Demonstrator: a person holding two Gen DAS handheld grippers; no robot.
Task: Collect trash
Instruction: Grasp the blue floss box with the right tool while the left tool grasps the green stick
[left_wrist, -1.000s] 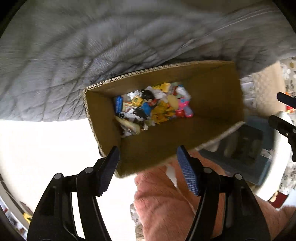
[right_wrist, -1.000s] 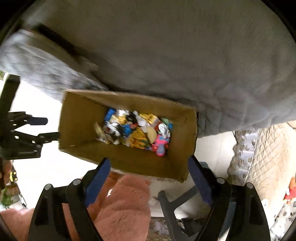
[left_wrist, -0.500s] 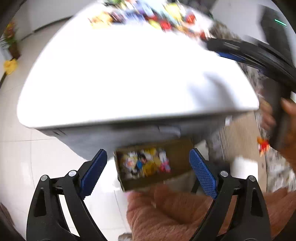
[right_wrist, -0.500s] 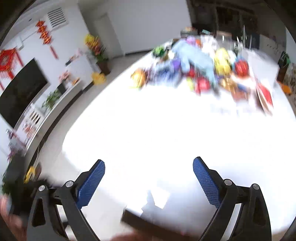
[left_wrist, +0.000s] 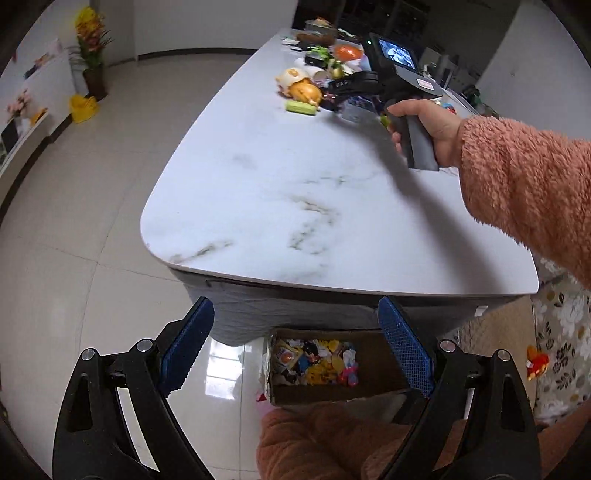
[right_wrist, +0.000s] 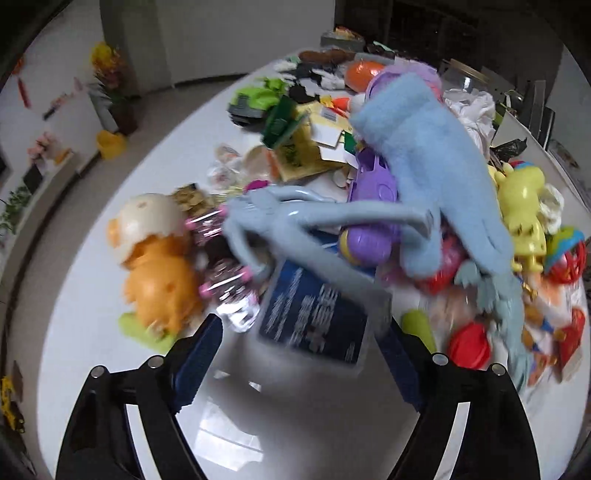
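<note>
Both tools up from the box (left_wrist: 332, 363) — left tool (left_wrist: 295, 354) wide apart, empty; right tool (right_wrist: 295, 363) now over bench (left_wrist: 332, 206) pile, closing, nothing clamped, dark packet (right_wrist: 314, 325) just ahead — likely next trash pick.

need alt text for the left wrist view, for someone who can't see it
The open, empty left hand-held gripper hangs over a cardboard box of colourful trash on the floor beside a white marble table. At the table's far end, a hand in a fuzzy pink sleeve holds the right hand-held gripper by a pile of toys and trash.
</note>
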